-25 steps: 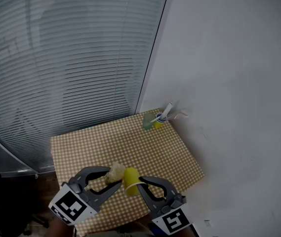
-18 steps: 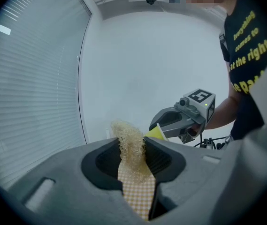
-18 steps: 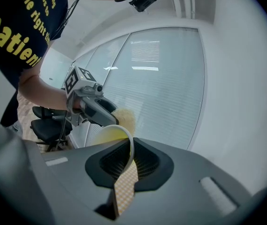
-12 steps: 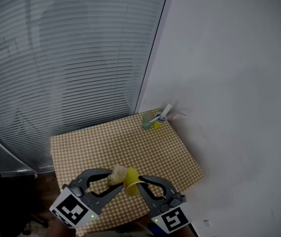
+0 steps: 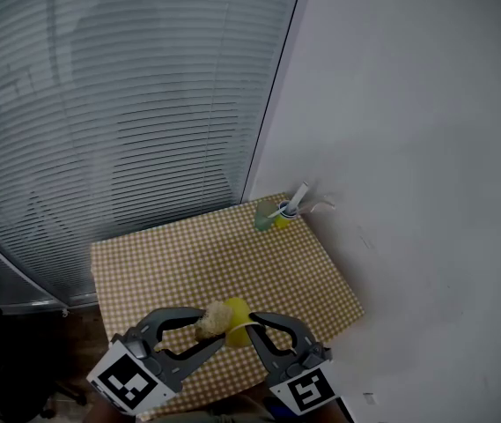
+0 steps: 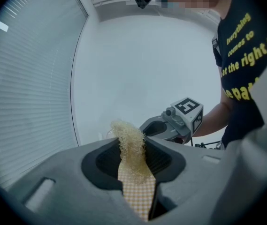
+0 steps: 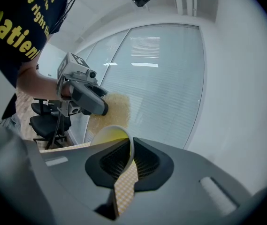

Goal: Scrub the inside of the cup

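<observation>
While my right gripper (image 7: 129,157) pinches only the rim of the yellow cup (image 7: 106,137), low centre in the head view, a shove from the scrub pad (image 6: 130,139) clamped in my left gripper (image 6: 133,150) could twist it free. Nothing blocks its mouth; some small containers (image 5: 278,217) stand well apart at the table (image 5: 171,263)'s far corner.
</observation>
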A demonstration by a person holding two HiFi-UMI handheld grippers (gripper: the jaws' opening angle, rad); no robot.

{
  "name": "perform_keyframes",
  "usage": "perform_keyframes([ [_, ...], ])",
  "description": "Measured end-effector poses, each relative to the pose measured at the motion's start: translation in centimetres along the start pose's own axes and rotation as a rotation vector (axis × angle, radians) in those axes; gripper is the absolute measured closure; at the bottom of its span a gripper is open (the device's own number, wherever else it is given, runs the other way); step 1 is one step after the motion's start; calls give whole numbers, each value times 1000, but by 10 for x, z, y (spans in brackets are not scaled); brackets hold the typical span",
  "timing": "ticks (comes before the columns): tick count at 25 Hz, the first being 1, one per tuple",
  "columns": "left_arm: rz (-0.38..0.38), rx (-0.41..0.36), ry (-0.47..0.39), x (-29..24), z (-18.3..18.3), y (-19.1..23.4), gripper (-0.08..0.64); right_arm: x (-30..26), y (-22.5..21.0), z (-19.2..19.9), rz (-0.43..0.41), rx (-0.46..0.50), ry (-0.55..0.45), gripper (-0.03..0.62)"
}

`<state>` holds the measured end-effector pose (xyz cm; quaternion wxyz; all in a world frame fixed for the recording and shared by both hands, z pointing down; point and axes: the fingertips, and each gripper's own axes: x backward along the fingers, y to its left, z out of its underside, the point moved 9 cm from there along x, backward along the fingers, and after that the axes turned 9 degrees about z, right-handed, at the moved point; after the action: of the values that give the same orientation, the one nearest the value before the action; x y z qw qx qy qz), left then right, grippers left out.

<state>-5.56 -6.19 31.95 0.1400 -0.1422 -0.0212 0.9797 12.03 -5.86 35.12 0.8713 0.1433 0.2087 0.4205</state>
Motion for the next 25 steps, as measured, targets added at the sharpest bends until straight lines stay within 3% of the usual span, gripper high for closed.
perform_keyframes([
  [14,-84,-17,4,4,7,22,425,-2,22,-7,-72,7,-19,566],
  [25,-21,-7,-22,1,-1,5,426,-6,16,-3,-57,32,-5,566],
])
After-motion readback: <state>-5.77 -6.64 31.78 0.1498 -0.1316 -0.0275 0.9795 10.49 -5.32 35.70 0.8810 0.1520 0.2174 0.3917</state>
